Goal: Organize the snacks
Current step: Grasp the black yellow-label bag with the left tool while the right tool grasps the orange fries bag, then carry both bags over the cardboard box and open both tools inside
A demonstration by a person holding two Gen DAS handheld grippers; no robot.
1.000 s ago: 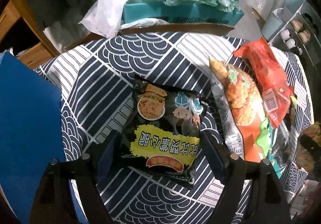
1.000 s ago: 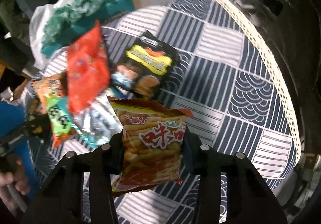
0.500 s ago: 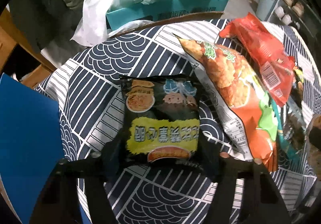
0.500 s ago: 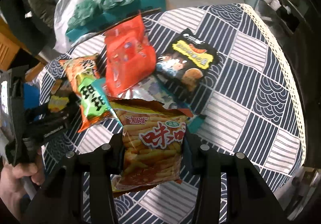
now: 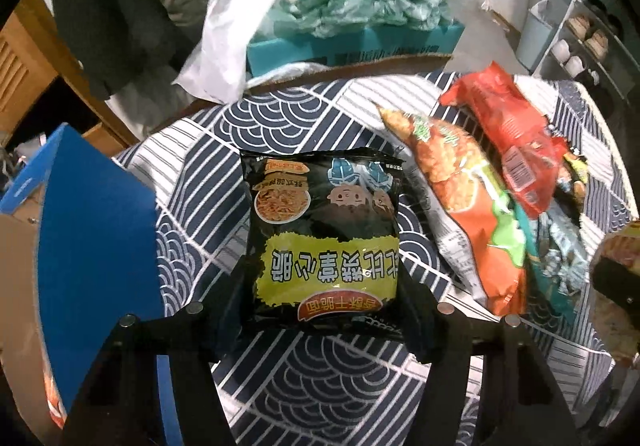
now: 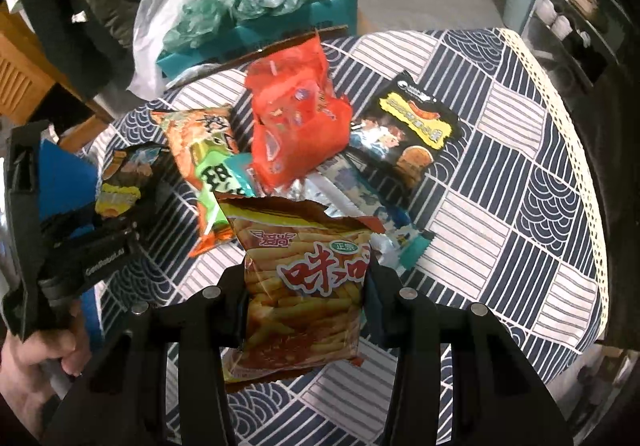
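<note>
My left gripper (image 5: 320,306) is shut on a black snack bag with a yellow label (image 5: 324,238), pads pressing both lower sides, the bag held above the navy patterned tablecloth (image 5: 320,390). In the right wrist view that same black bag (image 6: 124,182) hangs at the left, with a person's hand (image 6: 36,358) on the handle. My right gripper (image 6: 306,294) is shut on an orange fries bag (image 6: 308,286), held over the table's near side. Behind it lies a pile: an orange-green bag (image 6: 200,154), a red bag (image 6: 296,126), a second black bag (image 6: 408,134) and a blue-silver pack (image 6: 360,202).
A blue box (image 5: 92,230) stands at the table's left side. Beyond the far edge sit a teal carton of green packets (image 5: 360,34) and a white plastic bag (image 5: 228,46). The table's lace-trimmed right edge (image 6: 576,150) drops off beside shelves with cups (image 6: 560,18).
The left jaws narrowed onto the black bag and lifted it off the cloth. My right gripper carried the fries bag leftward, so the snack pile now lies straight ahead of it.
</note>
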